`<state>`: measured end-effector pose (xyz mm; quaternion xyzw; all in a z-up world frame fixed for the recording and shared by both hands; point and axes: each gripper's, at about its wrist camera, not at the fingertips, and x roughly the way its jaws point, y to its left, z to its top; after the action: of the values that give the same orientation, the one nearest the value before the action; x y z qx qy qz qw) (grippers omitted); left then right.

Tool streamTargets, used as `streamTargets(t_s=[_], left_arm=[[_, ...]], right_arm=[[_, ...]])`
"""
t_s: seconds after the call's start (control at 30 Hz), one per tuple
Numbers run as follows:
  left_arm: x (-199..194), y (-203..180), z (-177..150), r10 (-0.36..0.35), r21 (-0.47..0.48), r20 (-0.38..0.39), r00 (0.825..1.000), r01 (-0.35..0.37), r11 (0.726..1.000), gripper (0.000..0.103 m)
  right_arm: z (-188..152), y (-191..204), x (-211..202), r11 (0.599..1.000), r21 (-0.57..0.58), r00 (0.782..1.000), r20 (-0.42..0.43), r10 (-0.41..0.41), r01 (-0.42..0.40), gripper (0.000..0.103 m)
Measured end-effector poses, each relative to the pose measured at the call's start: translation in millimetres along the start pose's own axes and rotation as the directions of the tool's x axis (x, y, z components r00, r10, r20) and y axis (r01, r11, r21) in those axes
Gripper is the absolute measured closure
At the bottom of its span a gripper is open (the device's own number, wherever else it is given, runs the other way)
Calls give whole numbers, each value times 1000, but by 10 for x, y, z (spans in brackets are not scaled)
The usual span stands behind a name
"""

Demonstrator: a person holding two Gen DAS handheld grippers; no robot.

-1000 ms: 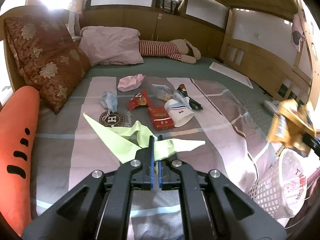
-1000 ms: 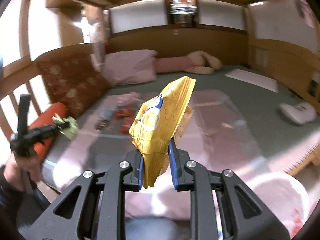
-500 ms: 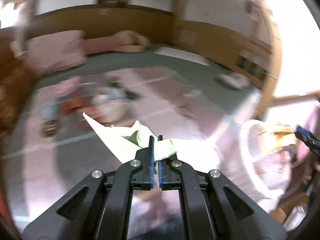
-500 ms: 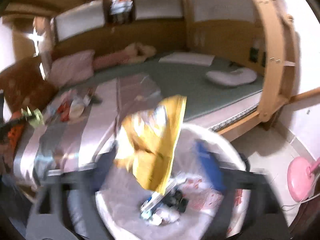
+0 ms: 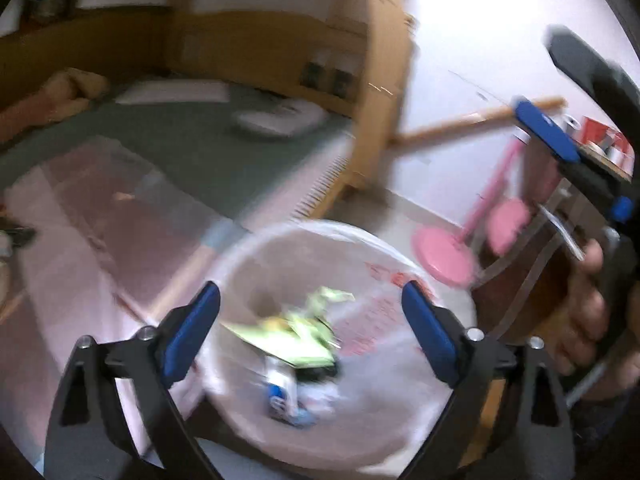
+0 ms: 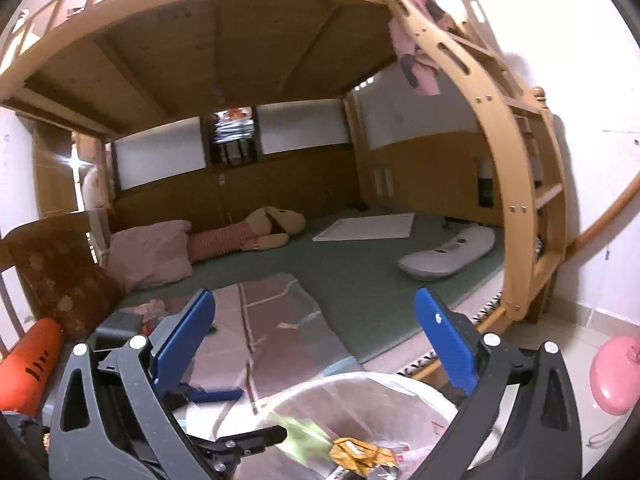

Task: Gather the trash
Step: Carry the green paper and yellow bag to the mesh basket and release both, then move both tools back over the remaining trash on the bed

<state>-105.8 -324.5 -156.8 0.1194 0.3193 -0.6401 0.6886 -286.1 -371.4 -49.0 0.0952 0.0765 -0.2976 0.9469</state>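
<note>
A: Left gripper [image 5: 310, 332] hangs with its blue fingers spread wide, empty, right over the bin [image 5: 280, 236]; the green wrapper [image 5: 292, 338] lies loose below and between them, inside the liner.

B: Right gripper [image 6: 314, 340] gapes too, nothing in it; the yellow snack bag [image 6: 362, 456] sits in the bin beneath it, beside the green one.

A: Featherweight, crinkly, slippery film, I'd say; pinch a bunched fold, not a flat face.

B: More litter [image 6: 150, 306] waits on the bed [image 6: 360, 280], well apart.

The bed frame [image 6: 516, 152] is smooth pale wood. The bin liner [image 5: 376, 320] is thin glossy plastic. The gripper fingers [image 6: 444, 340] have matt blue pads.
</note>
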Motion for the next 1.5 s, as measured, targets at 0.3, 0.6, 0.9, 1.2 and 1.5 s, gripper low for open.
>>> streamTargets(t_s=[0.3,0.6,0.9,1.2,1.5], left_arm=[[-1409,1411,-204,359,-192,100,928,-337,922,6],[-2664,2226,-941,721,-465,152,676,-595,656,3],[-2752,2490,-1199,738,-537,28,674,-613,580,3],[-2784,2462,-1213,732,-541,30,681,-605,585,3],[-2736,2445,-1199,723,-530,14,690,-608,591,3]], right_arm=[[-173,639,491,988,27,981,-116,154,-152,5],[-351,1960,989,919,-76,905,-226,362,-386,5],[-535,2586,1233,882,-77,858,-285,427,-465,5],[-583,2628,1290,886,-84,860,-301,413,-455,5],[-624,2609,1332,887,-85,859,-305,410,-454,5]])
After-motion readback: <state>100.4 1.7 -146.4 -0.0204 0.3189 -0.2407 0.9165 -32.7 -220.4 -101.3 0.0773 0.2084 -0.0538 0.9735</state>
